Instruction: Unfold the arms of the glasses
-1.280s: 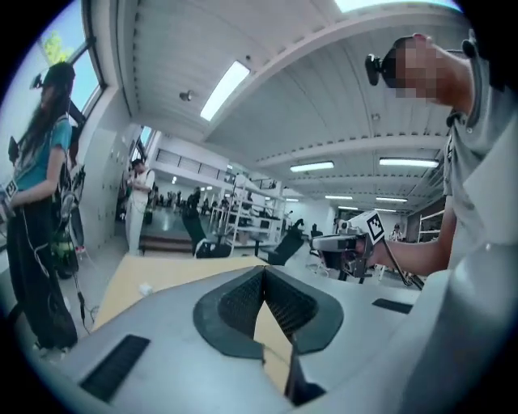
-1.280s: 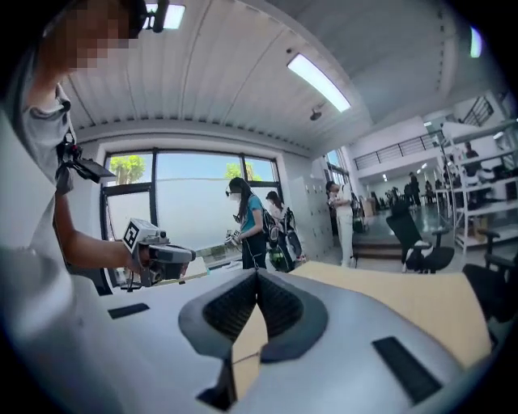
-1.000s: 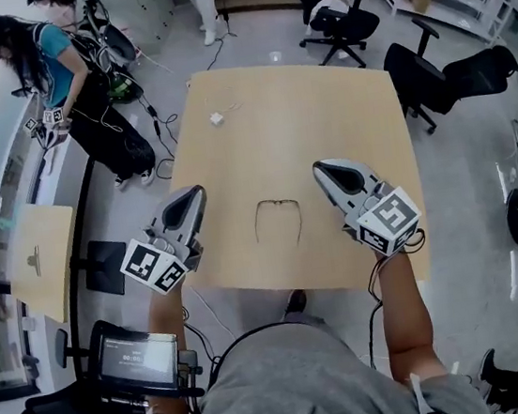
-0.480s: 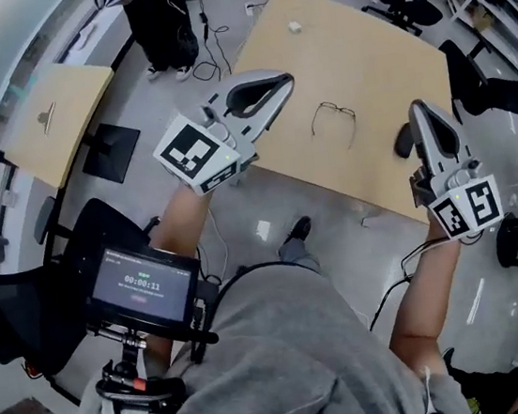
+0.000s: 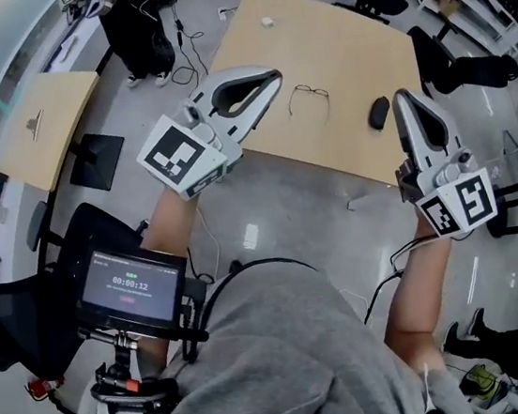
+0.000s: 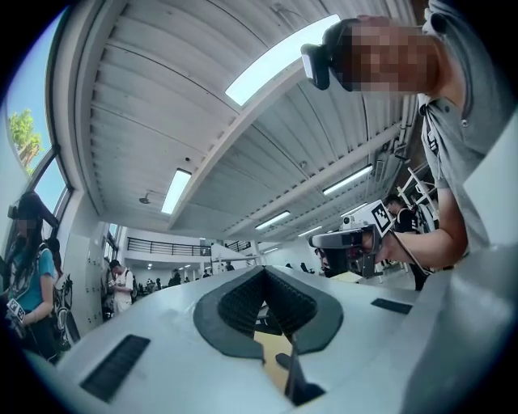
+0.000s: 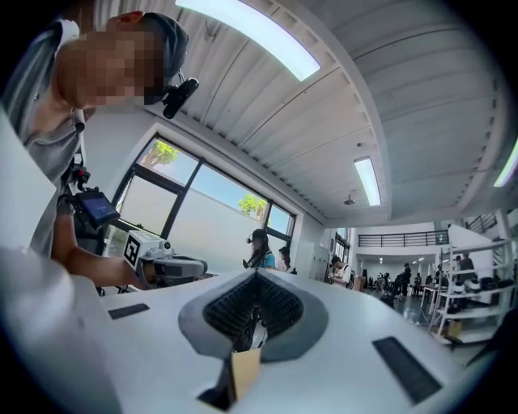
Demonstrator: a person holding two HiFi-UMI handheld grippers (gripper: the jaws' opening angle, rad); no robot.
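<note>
The thin dark-framed glasses (image 5: 307, 98) lie alone on the tan table (image 5: 332, 40), arms spread out from the frame. Both grippers are lifted off the table, on its near side. My left gripper (image 5: 272, 78) is left of the glasses, jaws shut and empty, and the left gripper view shows its tips (image 6: 263, 273) meeting against the ceiling. To the right of the glasses, my right gripper (image 5: 403, 99) is also shut with nothing in it, tips (image 7: 256, 276) together. Neither gripper view shows the glasses.
A dark oval object (image 5: 378, 113) lies on the table right of the glasses, and a small white item (image 5: 266, 22) sits at the far edge. Black office chairs (image 5: 454, 67) stand beyond the table. A small side table (image 5: 48, 115) is at the left, and a screen device (image 5: 128, 290) is by my body.
Both grippers have pulled back from beside the glasses and risen off the table. The head view has swung, so the table now sits far and tilted. The glasses stay put.
</note>
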